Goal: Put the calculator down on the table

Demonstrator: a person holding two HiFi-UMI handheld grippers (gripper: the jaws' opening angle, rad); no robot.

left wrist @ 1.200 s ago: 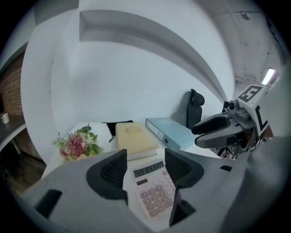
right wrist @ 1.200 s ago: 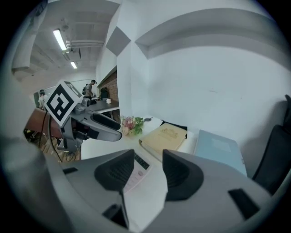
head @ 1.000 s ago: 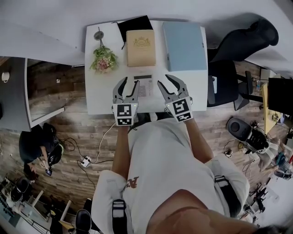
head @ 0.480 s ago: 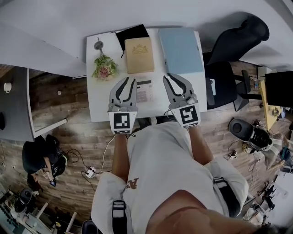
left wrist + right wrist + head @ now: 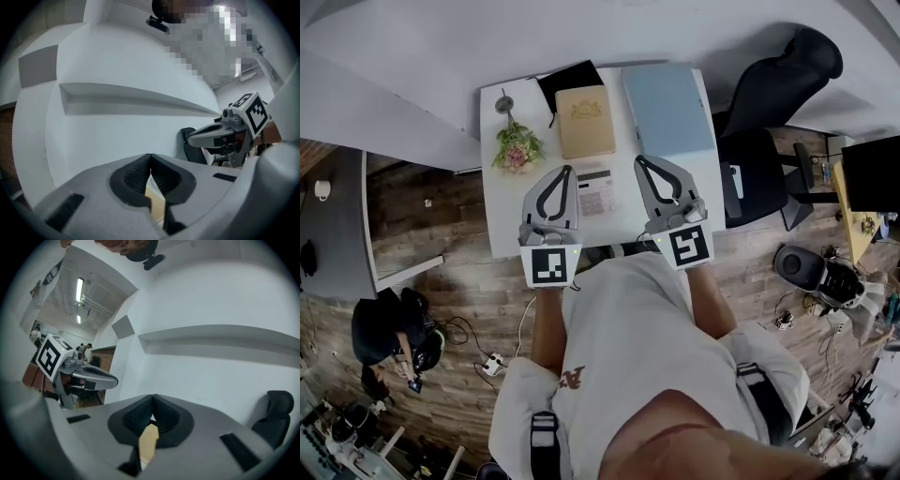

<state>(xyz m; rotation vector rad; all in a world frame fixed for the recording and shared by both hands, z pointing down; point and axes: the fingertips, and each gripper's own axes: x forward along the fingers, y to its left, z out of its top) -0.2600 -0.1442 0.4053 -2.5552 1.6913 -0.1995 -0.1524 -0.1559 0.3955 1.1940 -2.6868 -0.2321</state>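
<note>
The calculator (image 5: pixel 596 190) looks already set flat on the tabletop (image 5: pixel 508 225), so what remains is a clean finish: draw away straight and let neither tool brush it. Your left gripper (image 5: pixel 564 170) and right gripper (image 5: pixel 640 159) both have their jaws clenched on nothing. The calculator lies between the two pairs of jaws, apparently below them, nearer the left pair and touching neither.

A tan book (image 5: pixel 586 121) lies at twelve o'clock in the head view. A pale blue folder (image 5: pixel 667 108) sits at its three o'clock, a bouquet (image 5: pixel 517 147) at its eight, a black notebook (image 5: pixel 564 77) at its eleven. A black office chair (image 5: pixel 769 94) stands at two o'clock, and a person (image 5: pixel 389 328) crouches on the wooden floor (image 5: pixel 441 281) at eight.
</note>
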